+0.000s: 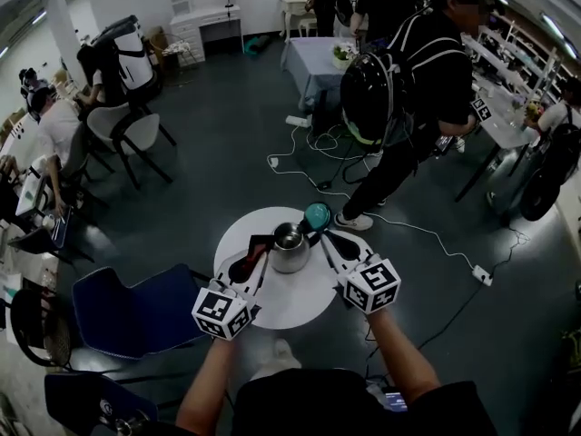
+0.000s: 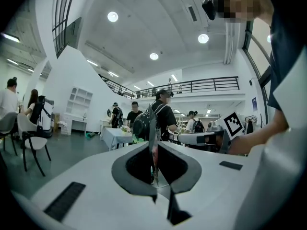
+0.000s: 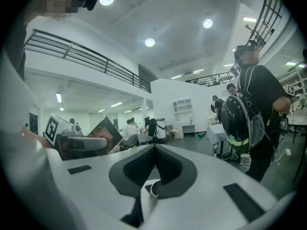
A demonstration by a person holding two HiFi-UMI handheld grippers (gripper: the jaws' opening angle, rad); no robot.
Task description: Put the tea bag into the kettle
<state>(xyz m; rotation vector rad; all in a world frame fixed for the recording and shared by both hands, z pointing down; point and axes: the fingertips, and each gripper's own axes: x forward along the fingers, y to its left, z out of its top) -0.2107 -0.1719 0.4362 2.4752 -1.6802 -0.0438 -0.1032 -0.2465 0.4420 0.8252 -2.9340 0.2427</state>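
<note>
**Tea bag** [image 2: 153,152]: pinched edge-on between the fingers of the left gripper [image 1: 258,249], just left of the kettle [image 1: 289,246], which stands mid-counter [image 1: 300,305].
**Right gripper** [image 3: 154,150]: fingers pressed together on nothing.
**Hazard:** the thin bag may snag on the kettle rim or drop onto the counter if let go short of the opening.
**Views:** only the head view shows the kettle, apparently open. The left gripper view shows the bag as a mere sliver, while the right gripper view shows its flat face.

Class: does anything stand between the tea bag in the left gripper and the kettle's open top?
Nothing visible does. The tea bag, pinched in the left gripper, sits right beside the open kettle. The right gripper is at its other side.
</note>
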